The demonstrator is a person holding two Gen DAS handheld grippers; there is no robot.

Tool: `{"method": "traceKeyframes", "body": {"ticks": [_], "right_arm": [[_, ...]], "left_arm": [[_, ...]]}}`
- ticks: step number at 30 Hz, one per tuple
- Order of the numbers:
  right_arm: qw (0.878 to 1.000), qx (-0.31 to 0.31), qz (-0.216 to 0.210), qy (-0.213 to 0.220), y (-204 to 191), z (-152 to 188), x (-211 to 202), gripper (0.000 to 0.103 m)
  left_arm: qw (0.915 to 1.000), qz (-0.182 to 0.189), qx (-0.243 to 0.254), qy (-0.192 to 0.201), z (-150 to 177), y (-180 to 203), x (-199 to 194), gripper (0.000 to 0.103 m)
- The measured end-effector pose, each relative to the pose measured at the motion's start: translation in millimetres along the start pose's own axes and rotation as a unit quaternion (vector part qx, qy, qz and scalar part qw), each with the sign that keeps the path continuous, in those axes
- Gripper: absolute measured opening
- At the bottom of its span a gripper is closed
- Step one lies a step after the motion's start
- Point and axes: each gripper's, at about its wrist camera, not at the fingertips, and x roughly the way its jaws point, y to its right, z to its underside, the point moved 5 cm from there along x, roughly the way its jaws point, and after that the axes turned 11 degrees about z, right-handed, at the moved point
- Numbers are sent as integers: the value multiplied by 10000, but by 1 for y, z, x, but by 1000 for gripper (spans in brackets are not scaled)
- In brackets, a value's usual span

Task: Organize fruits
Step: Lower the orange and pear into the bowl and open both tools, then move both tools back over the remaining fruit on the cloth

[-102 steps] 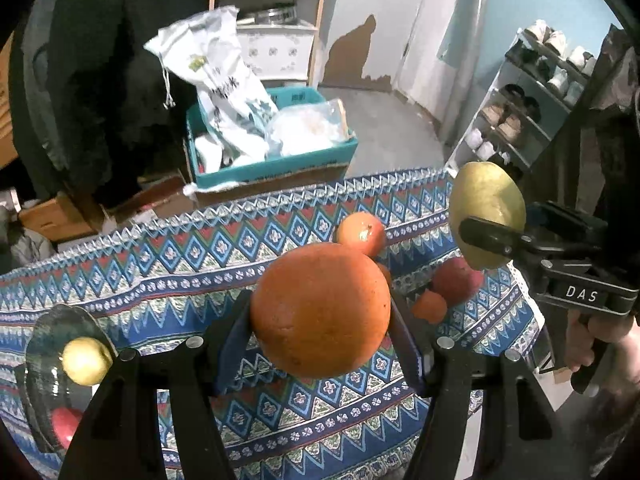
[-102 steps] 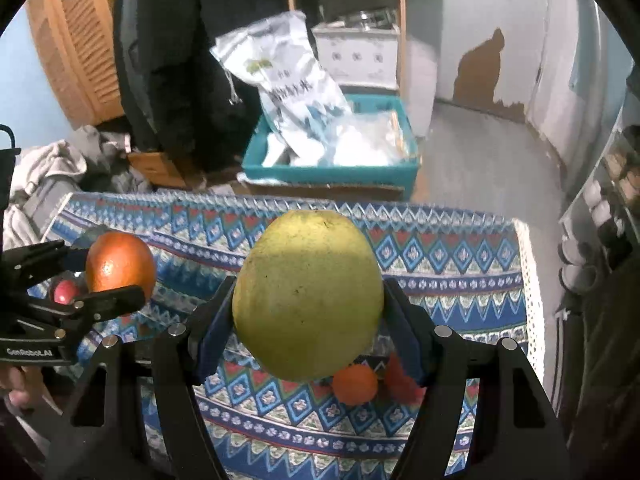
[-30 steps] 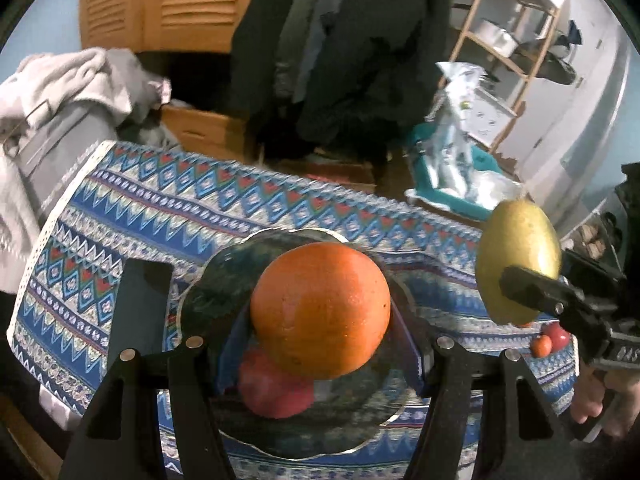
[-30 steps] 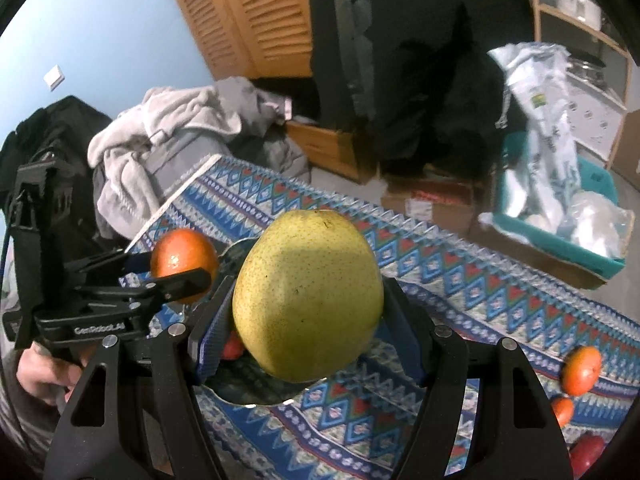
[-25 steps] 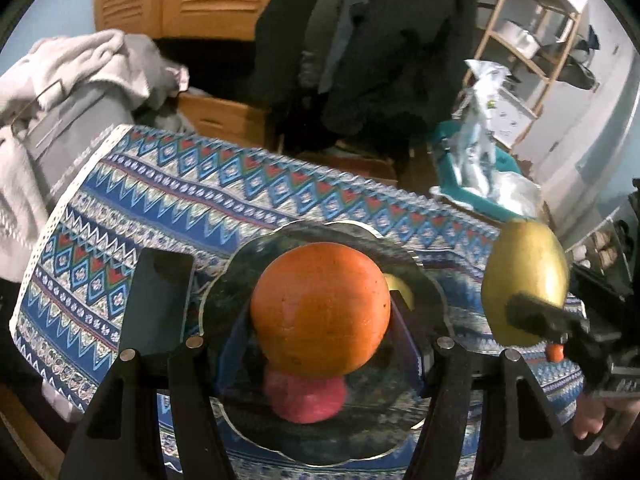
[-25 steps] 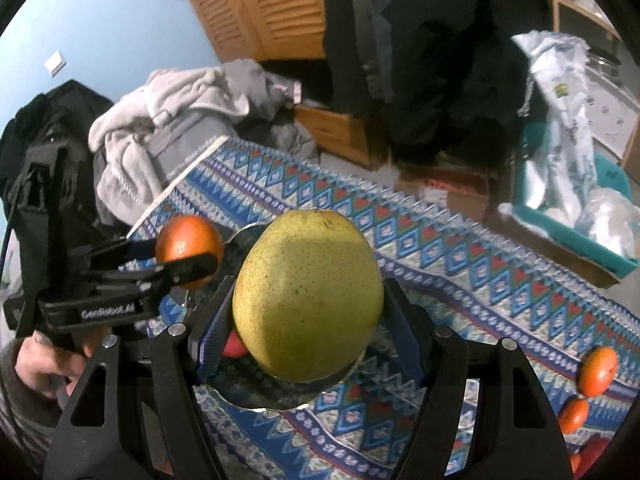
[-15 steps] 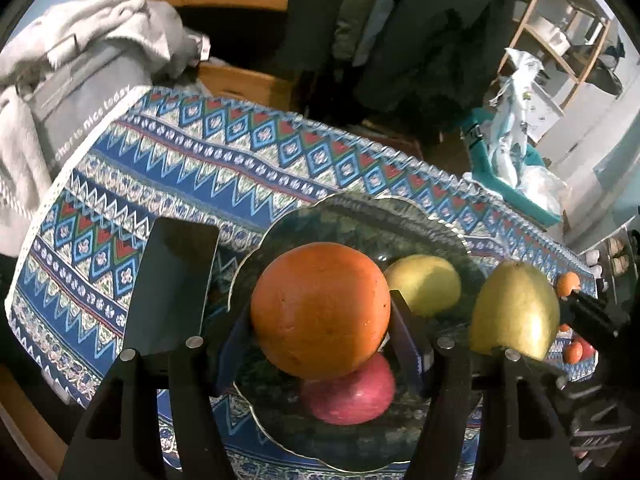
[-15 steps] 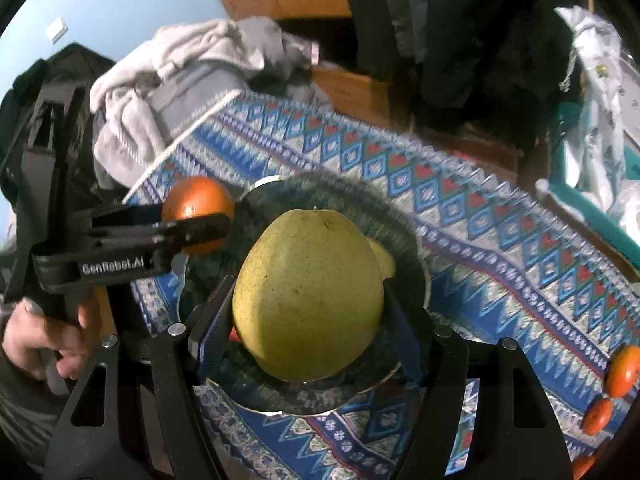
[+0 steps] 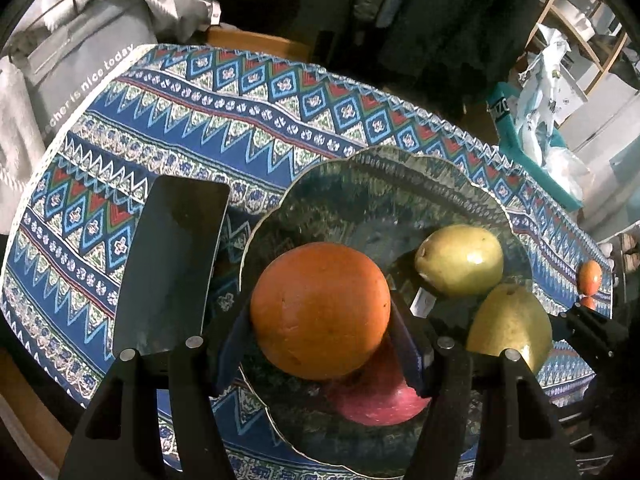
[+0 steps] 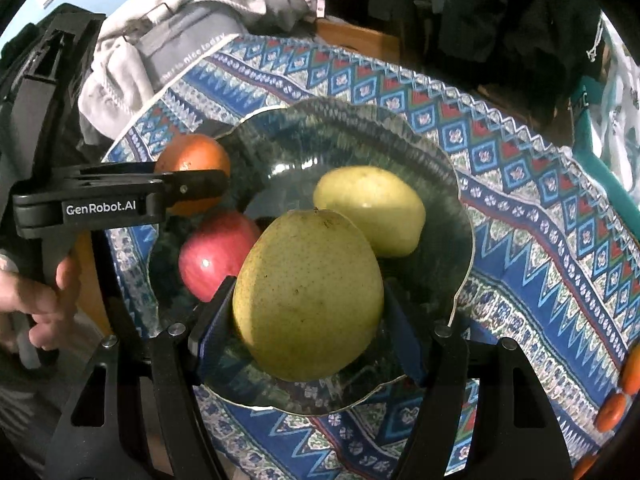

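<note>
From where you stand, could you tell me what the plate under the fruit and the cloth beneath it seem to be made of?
The plate looks like dark tinted glass, glossy: the cloth's pattern shows through its scalloped rim and it reflects light. The cloth looks like woven or printed fabric, matte, with a scalloped lace-like edge; which of the two is unclear.

Dim indoor light, fisheye-warped edges, perhaps slight blur.

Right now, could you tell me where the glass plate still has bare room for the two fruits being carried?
The glass plate is bare across its far half, behind the yellow pear. The near side is crowded: the red apple lies beside that pear, with the held orange and the held green pear above. A dark slab borders the plate's left.
</note>
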Motion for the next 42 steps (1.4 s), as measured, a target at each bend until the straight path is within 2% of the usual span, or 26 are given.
{"method": "traceKeyframes", "body": {"ticks": [10,17,19,26,33,36,42], "right_arm": [[9996,-4,157,-241,8,8,19,71],[9997,-43,71,-244,6,8,21,71],[9999,24,-55,-161,6,5,16,71],[9999,36,77,88,11,-1,-3,71],[9985,-11,451,317,27,1,-26,72],[9976,59,598,349,37,5,-36,73],[9962,287,713,416,58,15,-56,74]], "left_arm": [[9997,-123,116,-157,5,0,2,67],[9993,-172,215,-236,6,1,1,67],[9991,-179,322,-218,6,5,-1,67],[9977,-158,621,-237,9,22,-8,71],[9941,-192,1064,-114,11,48,-20,72],[9911,-239,1307,-74,13,62,-24,78],[9873,-124,1580,-74,17,91,-27,78]]}}
